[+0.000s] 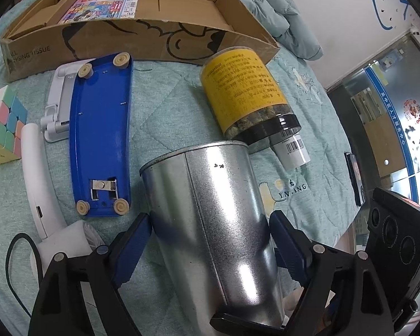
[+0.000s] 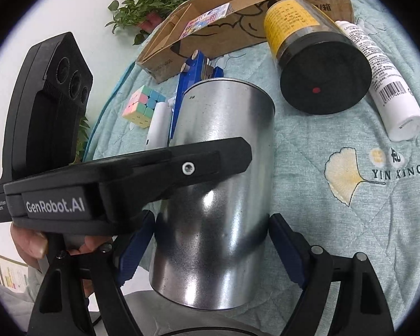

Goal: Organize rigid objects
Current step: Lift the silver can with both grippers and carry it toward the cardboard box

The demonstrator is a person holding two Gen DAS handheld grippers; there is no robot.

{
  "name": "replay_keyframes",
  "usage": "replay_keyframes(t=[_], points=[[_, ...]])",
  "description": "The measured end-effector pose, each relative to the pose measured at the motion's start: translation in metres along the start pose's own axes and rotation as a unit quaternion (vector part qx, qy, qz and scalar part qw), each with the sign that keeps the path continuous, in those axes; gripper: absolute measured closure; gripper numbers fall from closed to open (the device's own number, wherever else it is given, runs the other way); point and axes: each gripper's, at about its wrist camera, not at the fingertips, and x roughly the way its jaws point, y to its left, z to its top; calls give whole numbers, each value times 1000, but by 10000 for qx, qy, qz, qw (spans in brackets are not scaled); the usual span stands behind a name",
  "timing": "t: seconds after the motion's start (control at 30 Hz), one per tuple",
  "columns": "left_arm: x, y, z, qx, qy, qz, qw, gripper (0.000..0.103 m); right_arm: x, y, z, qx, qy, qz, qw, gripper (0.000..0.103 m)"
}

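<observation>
**A:** Left wrist view: the galvanised metal tin (image 1: pixel 204 196) fills the lower centre of the frame, open rim toward the top. It sits right between the blue pads (image 1: pixel 135 240) of the left gripper (image 1: pixel 210 221).

**B:** How wide are those tongs?

**A:** Wide, spread to the tin's full girth. One pad meets the wall on the left, the other on the right, about halfway along the body. They look clamped on it.

**B:** Right wrist view agrees. The tin is again lower centre, and the right gripper (image 2: pixel 210 224) straddles it just as widely. Its pads (image 2: pixel 282 240) are against both sides of the lower body, so that pair has hold of it too.

**A:** And the black bar across the tin there?

**B:** That's the left gripper seen side-on, from the left edge. One finger lies across the front of the tin, above the right pads. A hand (image 2: pixel 30 240) grips its handle at lower left.

**A:** Surroundings?

**B:** A green quilt (image 1: pixel 168 98) is underneath. The open cardboard box (image 1: pixel 142 42) runs along the top. A clear jar with a yellow label and black lid (image 1: pixel 246 92) lies on its side, upper right of the tin. A white tube (image 2: pixel 389 89) lies just beside the jar.

**A:** To the left is an upturned blue plastic base with round feet (image 1: pixel 100 140), and a pastel puzzle cube (image 1: pixel 2 126) at the far left edge. All are apart from the tin.
</observation>
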Motion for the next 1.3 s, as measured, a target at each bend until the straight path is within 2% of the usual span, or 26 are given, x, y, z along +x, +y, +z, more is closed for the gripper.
replay_keyframes(t=[0.13,0.23,0.47,0.67,0.83,1.0,1.13,1.3], points=[[-22,-11,0,227,-349,7,9991,23,-11,9,-4,-198,-184,-276,9993,21],[-50,-27,2,521,-831,110,9951,23,-23,23,3,-536,-438,-465,9965,21],[-131,-54,30,976,-2027,303,9739,24,-67,66,40,-1184,-1268,-499,9836,21],[-186,-66,74,1242,-2608,444,9563,24,-92,98,83,-1687,-1830,-487,9673,21],[-214,-68,120,1352,-2783,442,9499,24,-94,118,132,-1808,-2048,-535,9605,21],[-224,-71,175,1470,-2840,435,9465,24,-98,114,175,-1840,-2123,-592,9579,21],[-219,-66,222,1413,-2726,471,9505,24,-89,106,218,-1849,-1979,-641,9605,21],[-196,-46,275,1214,-2496,402,9599,25,-74,96,249,-1867,-1657,-715,9657,21]])
